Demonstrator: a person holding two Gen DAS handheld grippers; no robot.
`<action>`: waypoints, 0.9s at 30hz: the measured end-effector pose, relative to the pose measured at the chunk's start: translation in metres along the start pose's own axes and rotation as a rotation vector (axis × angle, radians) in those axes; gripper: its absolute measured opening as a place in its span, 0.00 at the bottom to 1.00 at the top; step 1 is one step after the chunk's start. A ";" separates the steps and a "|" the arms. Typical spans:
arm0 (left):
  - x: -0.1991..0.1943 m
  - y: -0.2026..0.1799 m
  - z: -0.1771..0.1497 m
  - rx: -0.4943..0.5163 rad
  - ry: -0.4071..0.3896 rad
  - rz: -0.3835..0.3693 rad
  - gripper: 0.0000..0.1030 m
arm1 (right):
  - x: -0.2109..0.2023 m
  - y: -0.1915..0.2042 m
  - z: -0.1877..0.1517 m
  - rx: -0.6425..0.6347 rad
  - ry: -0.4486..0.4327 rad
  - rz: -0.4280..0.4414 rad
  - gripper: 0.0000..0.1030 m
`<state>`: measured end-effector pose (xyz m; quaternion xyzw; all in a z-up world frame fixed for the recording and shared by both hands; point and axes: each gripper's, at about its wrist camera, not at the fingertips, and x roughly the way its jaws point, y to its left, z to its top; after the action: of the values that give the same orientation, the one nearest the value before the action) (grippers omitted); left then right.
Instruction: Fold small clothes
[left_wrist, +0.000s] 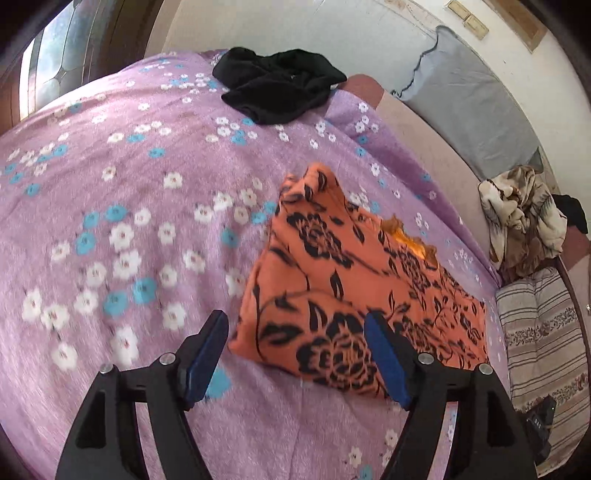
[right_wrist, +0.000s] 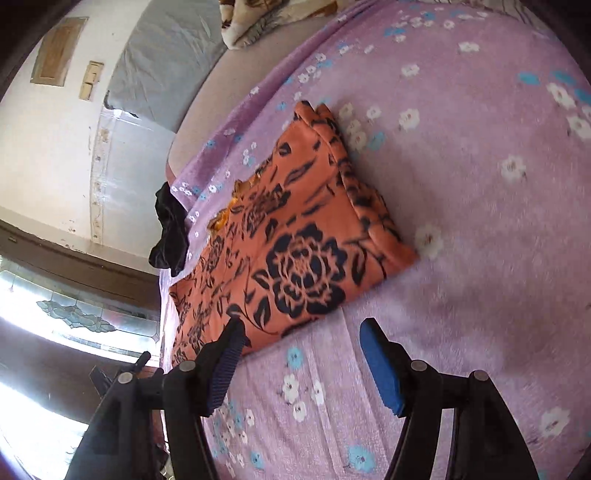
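Note:
An orange garment with black flowers (left_wrist: 343, 273) lies folded flat on the purple flowered bedspread (left_wrist: 129, 206). My left gripper (left_wrist: 297, 354) is open and empty, hovering just over the garment's near corner. In the right wrist view the same garment (right_wrist: 295, 236) lies ahead and to the left. My right gripper (right_wrist: 299, 354) is open and empty, just off the garment's near edge, with its left finger (right_wrist: 229, 350) over the cloth. A crumpled black garment (left_wrist: 277, 88) lies at the far side of the bed; it also shows in the right wrist view (right_wrist: 170, 229).
A grey mattress (left_wrist: 472, 107) leans on the wall at the right. A brown and cream blanket (left_wrist: 521, 214) and a striped cushion (left_wrist: 543, 339) lie beside the bed. A window (right_wrist: 74, 314) is at the left in the right wrist view.

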<state>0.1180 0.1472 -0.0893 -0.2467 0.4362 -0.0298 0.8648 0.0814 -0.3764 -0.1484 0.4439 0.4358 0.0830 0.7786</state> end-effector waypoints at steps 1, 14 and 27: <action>0.006 -0.001 -0.008 -0.015 0.026 0.004 0.74 | 0.006 -0.003 -0.002 0.030 0.007 0.004 0.66; 0.051 -0.005 0.000 -0.108 0.001 0.085 0.80 | 0.037 -0.010 0.029 0.346 -0.131 0.021 0.86; -0.015 -0.046 0.043 -0.020 -0.070 0.026 0.12 | 0.013 0.047 0.056 0.172 -0.180 0.000 0.09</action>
<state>0.1492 0.1280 -0.0363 -0.2507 0.4092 -0.0054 0.8773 0.1436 -0.3767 -0.1076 0.5147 0.3696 0.0048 0.7736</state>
